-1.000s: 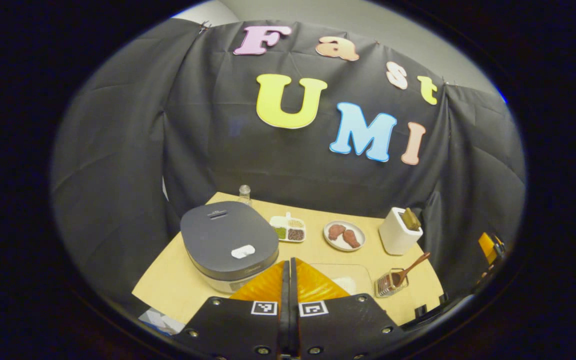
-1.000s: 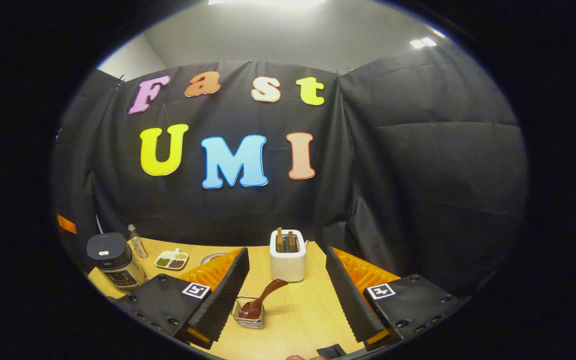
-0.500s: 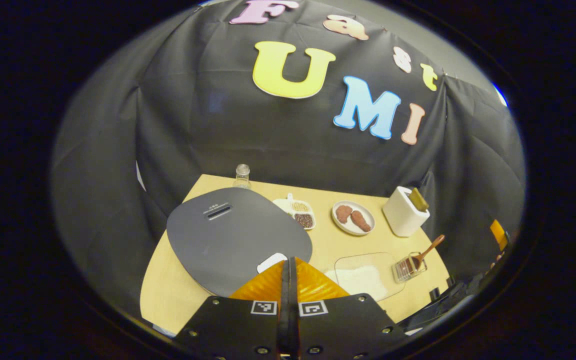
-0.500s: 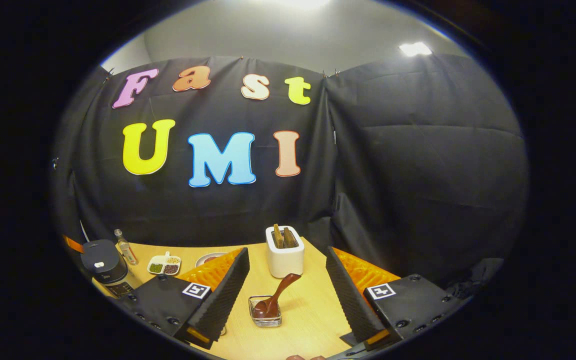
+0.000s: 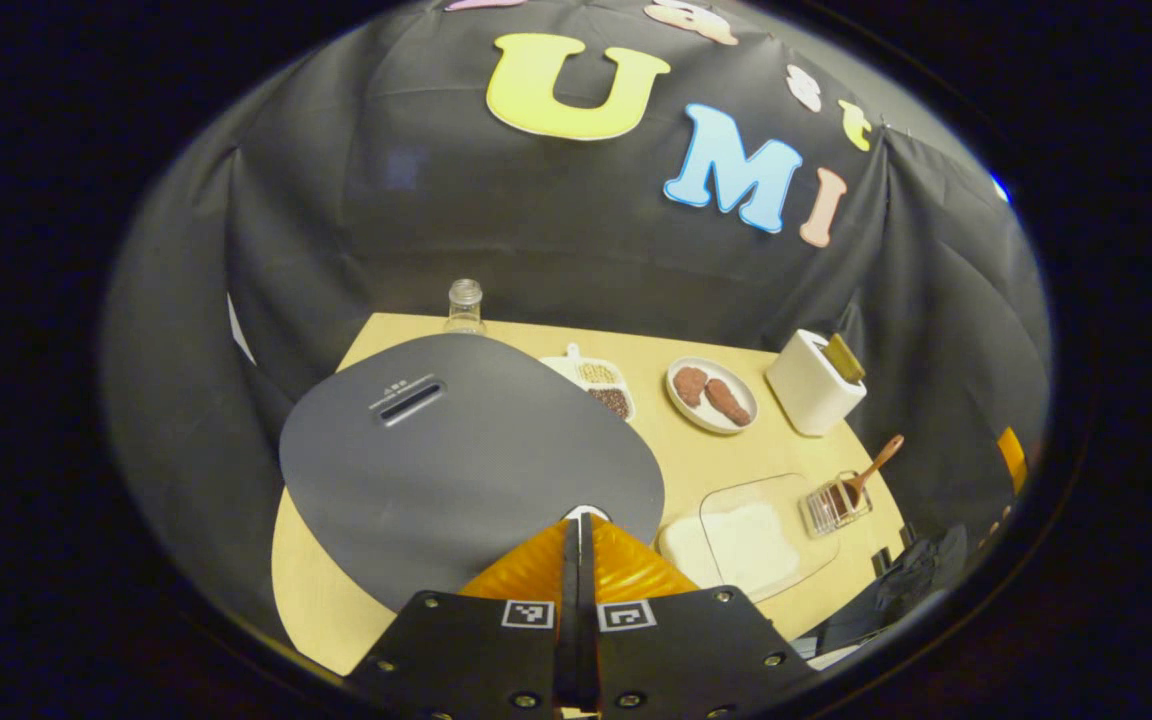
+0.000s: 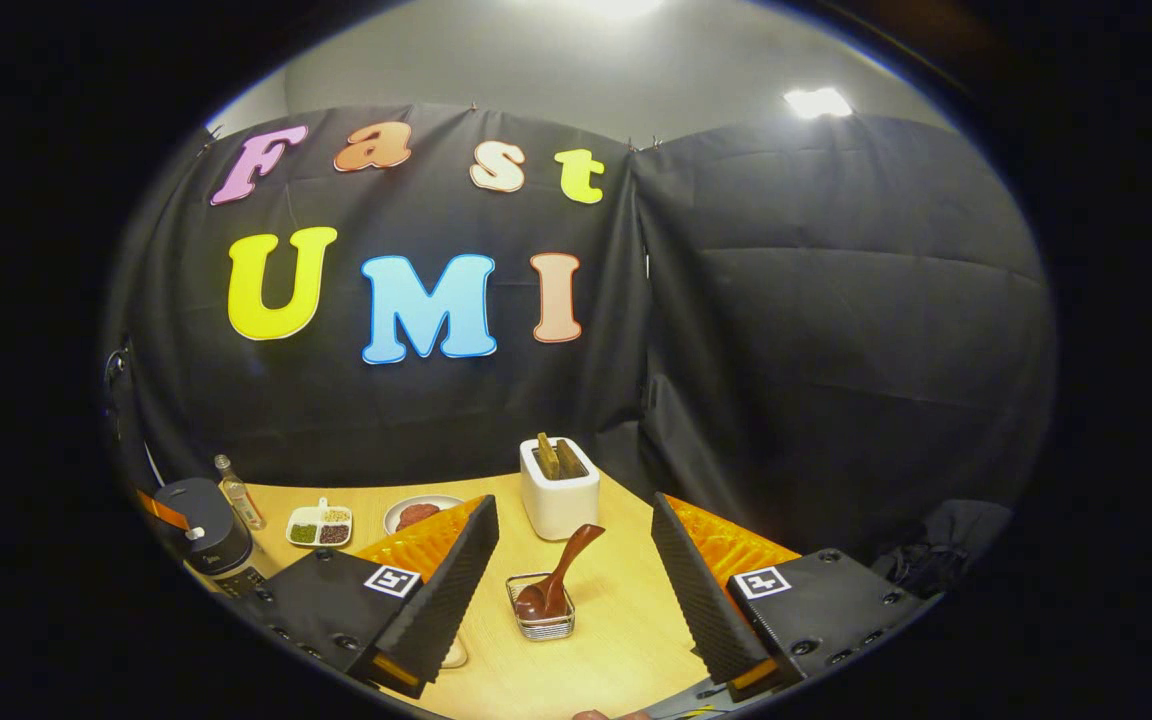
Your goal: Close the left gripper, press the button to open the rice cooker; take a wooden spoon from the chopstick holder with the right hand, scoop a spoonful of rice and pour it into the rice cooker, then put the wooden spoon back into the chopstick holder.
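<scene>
The grey-lidded rice cooker point(image 5: 456, 460) looms close under my left gripper point(image 5: 577, 522), which is shut with its tips right at the lid's white button point(image 5: 586, 510); contact cannot be told. The lid is down. In the right gripper view the cooker point(image 6: 204, 525) sits far left. A wooden spoon point(image 6: 558, 578) leans in the wire chopstick holder point(image 6: 544, 618), just ahead of my open right gripper point(image 6: 573, 503), with nothing between its fingers. The spoon point(image 5: 874, 465) and holder point(image 5: 834, 505) also appear at the right of the left gripper view, beside a clear container of rice point(image 5: 751, 535).
A white toaster point(image 6: 558, 487) stands behind the holder. A plate with meat pieces point(image 5: 711, 393), a divided dish of beans point(image 5: 601, 385) and a small glass bottle point(image 5: 463, 305) line the back of the wooden table point(image 5: 336, 590). Black cloth walls close in the table.
My left gripper has come down and forward onto the cooker lid, its shut tips reaching the white button. The right gripper has drifted slightly nearer the spoon holder, still open.
</scene>
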A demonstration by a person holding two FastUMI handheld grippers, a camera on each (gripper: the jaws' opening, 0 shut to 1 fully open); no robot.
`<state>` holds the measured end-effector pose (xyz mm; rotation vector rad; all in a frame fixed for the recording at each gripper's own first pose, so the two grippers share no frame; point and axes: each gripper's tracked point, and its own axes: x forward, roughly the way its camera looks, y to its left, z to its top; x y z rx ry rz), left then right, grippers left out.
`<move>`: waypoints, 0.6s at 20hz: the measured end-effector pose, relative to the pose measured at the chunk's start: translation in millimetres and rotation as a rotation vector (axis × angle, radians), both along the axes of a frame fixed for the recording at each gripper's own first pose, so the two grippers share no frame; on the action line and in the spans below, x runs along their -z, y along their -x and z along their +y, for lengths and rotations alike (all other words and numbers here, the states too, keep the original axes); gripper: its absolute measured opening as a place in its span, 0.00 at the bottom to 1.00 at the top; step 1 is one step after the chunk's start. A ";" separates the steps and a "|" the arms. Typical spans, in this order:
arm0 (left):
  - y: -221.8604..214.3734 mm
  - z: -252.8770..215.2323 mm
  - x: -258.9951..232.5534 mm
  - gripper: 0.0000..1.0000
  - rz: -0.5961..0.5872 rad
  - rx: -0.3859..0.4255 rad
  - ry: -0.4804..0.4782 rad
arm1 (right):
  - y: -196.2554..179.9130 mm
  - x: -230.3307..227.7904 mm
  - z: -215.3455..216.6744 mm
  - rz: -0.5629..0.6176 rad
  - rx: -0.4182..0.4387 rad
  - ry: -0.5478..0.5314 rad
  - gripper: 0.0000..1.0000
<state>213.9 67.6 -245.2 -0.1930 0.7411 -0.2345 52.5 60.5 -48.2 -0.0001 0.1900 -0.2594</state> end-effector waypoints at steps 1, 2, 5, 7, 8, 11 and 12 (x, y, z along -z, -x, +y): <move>-0.5 -2.8 1.5 0.01 0.003 0.011 0.005 | -0.6 0.2 2.4 0.000 0.004 0.000 0.98; -0.8 -2.8 4.2 0.01 0.002 0.018 0.006 | -1.5 0.8 4.6 0.000 0.005 0.000 0.98; -0.5 -4.5 4.1 0.01 -0.008 0.035 -0.019 | -5.1 5.2 11.7 0.009 -0.002 0.008 0.97; 1.9 -7.7 8.1 0.02 0.001 0.049 -0.033 | -7.7 8.8 16.7 0.016 -0.013 0.007 0.98; 3.1 -7.4 8.6 0.01 0.006 0.056 -0.037 | -11.3 11.0 22.0 0.020 -0.021 0.003 0.97; 2.0 -6.0 8.2 0.02 0.026 0.033 -0.008 | -16.2 20.5 33.5 0.037 -0.044 -0.013 0.98; 3.9 -2.9 7.2 0.02 0.036 0.020 0.008 | -16.3 22.0 36.6 0.043 -0.048 -0.006 0.98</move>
